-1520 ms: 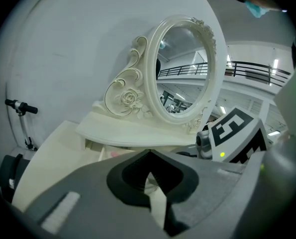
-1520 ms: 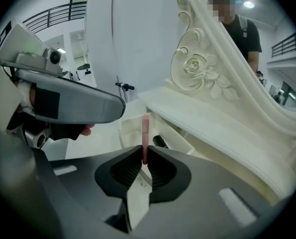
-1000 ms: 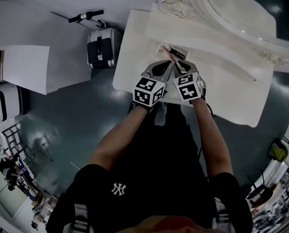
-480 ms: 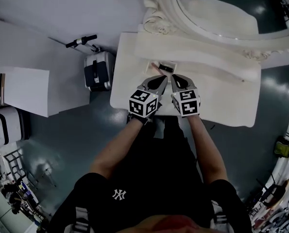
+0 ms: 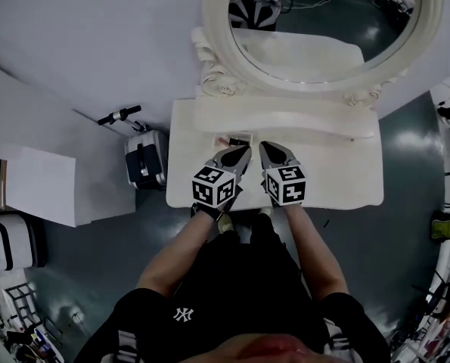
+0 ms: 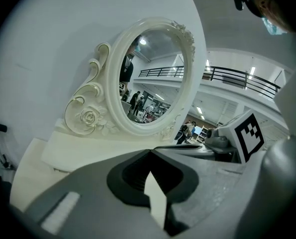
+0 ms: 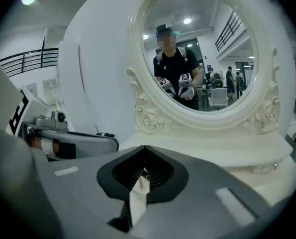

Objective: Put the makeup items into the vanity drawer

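While we hold both tools side by side above the white vanity, the left gripper and the right gripper each have their jaws pressed together, and we see nothing gripped in either. The makeup items, one pinkish and one dark, lie in the small open drawer, just ahead of the left gripper's tips. Beyond stands the ornate oval mirror, reflecting us and both grippers.

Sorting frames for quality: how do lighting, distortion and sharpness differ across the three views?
Head view: dim, fisheye; the vanity top bows. Left gripper view: brighter, mirror sharp, corners black. Right gripper view: same black corners, mosaic patch in the mirror.
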`<state>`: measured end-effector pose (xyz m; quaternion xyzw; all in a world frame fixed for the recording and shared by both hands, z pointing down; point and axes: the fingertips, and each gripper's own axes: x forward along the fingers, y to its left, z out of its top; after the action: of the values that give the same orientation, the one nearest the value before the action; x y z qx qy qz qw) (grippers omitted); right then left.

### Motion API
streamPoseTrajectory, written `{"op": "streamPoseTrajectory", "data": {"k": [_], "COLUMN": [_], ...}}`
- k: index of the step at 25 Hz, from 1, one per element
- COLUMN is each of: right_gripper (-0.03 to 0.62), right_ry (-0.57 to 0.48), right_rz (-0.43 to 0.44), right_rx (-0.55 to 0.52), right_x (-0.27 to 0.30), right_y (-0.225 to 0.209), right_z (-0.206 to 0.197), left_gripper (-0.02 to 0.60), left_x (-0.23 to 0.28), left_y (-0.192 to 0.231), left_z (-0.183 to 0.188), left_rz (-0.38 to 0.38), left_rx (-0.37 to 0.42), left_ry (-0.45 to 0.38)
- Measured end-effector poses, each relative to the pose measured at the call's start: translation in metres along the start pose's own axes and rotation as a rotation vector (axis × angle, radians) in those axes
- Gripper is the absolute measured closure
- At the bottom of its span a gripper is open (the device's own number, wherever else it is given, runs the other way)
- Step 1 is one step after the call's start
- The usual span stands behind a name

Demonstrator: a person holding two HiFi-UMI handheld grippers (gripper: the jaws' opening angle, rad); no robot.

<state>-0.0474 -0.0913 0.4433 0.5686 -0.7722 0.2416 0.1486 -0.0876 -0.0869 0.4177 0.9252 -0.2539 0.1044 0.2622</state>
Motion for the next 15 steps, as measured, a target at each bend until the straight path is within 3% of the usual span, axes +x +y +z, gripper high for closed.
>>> {"op": "streamPoseTrajectory", "data": {"k": [15], "right_gripper": [0.571], "right_ry": [-0.213], "right_rz": [-0.071], "right_rx": [0.014], "right_x": [-0.063], "right_y": [0.001], "right_z": [0.083], "left_gripper": [0.581], "left_x": [-0.020], "left_y": [-0.053], "left_z": [0.081], "left_rz": [-0.100], "left_rx": [0.108], "left_ry": [-0.093]}}
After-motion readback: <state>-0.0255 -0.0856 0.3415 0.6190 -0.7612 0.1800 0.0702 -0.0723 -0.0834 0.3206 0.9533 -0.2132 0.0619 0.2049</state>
